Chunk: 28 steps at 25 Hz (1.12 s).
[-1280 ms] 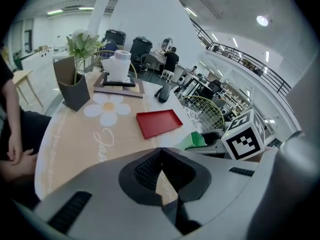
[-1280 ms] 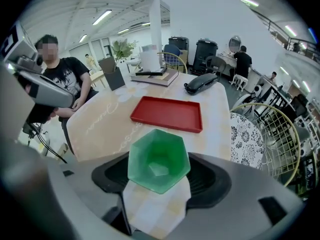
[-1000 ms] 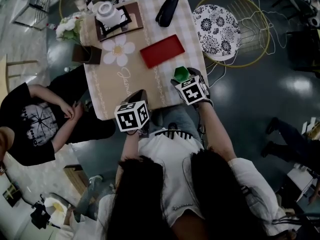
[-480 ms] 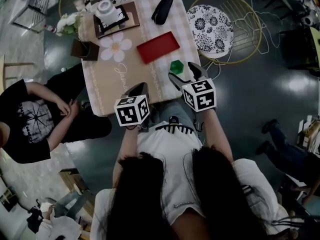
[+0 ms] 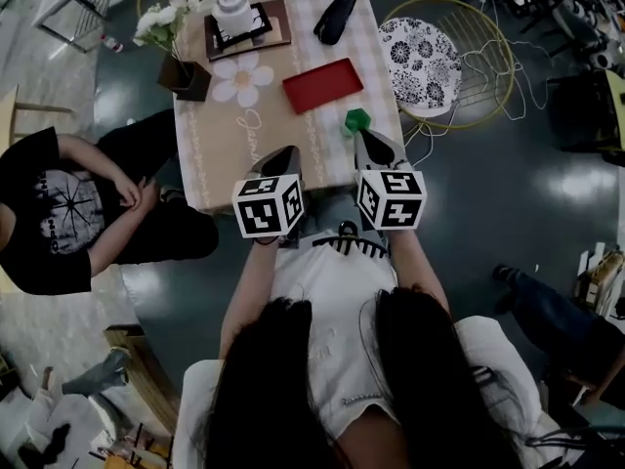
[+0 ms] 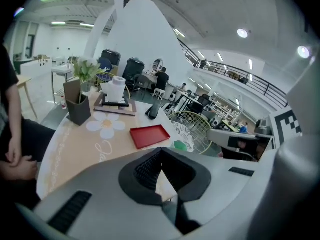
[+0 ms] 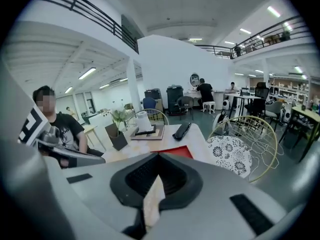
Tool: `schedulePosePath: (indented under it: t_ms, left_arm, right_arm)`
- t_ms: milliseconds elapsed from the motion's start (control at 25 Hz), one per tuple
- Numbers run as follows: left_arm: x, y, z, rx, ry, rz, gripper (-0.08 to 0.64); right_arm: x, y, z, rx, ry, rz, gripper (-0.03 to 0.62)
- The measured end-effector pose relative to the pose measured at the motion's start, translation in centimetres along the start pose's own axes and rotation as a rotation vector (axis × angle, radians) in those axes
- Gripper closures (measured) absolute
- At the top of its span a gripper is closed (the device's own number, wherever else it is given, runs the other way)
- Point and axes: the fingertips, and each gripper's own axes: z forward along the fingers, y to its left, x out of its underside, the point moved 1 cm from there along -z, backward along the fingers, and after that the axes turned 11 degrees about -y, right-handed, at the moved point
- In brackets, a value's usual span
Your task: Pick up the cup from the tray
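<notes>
The cup [image 5: 357, 120] stands at the bench's [image 5: 225, 140] right edge, just beyond the right gripper [image 5: 369, 147], whose fingers have just closed empty; the left gripper [image 5: 283, 156], also closed, is farther off.

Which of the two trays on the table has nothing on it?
The red tray, mid-table, is bare; the brown tray at the far edge carries a white roll.
</notes>
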Motion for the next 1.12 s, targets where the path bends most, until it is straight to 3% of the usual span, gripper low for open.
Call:
schedulePosePath:
  t_ms: [80,360,1120]
  left_arm:
    - [0.5,0.0,-0.4,-0.004,0.004,0.028,0.552]
    - [0.3,-0.3,-1.4,0.025,-0.019,0.016,0.552]
    - [0.8,-0.9,-1.6,0.047,-0.005,0.039,0.552]
  right_arm:
    - [0.5,0.2,-0.3,0.018,0.017,-0.019,0.581]
    - [1.9,1.0,-1.0,0.060,0.065,-0.061,0.583]
    - [3.1,1.9,-1.2,0.050,0.092,-0.076,0.583]
